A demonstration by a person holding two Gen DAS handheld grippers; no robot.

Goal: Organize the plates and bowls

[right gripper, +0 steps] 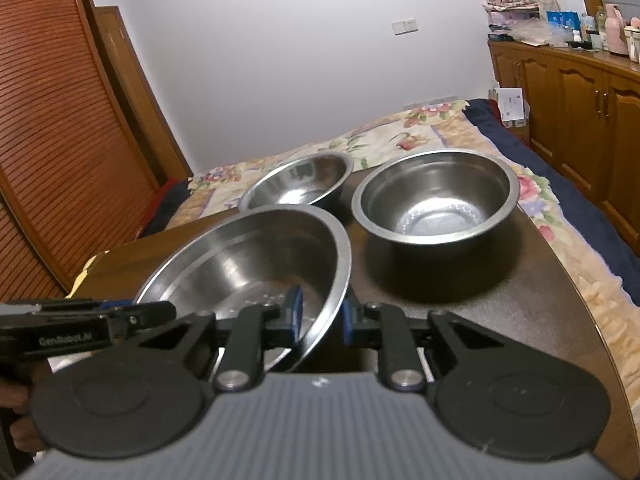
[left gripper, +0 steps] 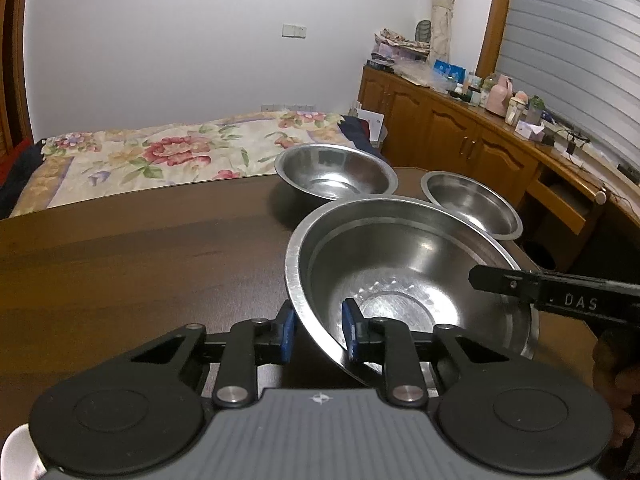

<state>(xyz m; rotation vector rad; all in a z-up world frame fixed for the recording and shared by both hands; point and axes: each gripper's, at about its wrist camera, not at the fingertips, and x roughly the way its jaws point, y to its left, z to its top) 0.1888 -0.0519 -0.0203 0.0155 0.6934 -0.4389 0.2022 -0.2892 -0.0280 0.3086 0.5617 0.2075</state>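
We have the left gripper (left gripper: 318,330) straddling the near rim of the large, shallow stainless-steel bowl (left gripper: 404,276), 1 blue pad outside the wall and 1 inside, and the right gripper (right gripper: 320,314) placed the same way on the opposite rim. Both pairs of pads sit narrowly on either side of the thin wall, and we judge that they pinch it, though the exact contact is hard to confirm through the fisheye bend. The bowl sits tilted over the dark brown wooden table (left gripper: 140,264), and we cannot tell whether its underside touches the wood.

We expect thin sheet steel like this to be light and stiff but slick, so a rim pinch may swivel or slide; 2 opposed holds on the rolled lip seem the sound choice.

Beyond it stand 2 more steel bowls, a mid-sized shallow bowl (left gripper: 336,176) and a deeper small bowl (right gripper: 436,196), apart from each other. The floral bedspread (left gripper: 160,152) lies past the table. We see no plates; at the lower left edge of the left wrist view a white curved object (left gripper: 18,454) is cut off and unidentifiable.
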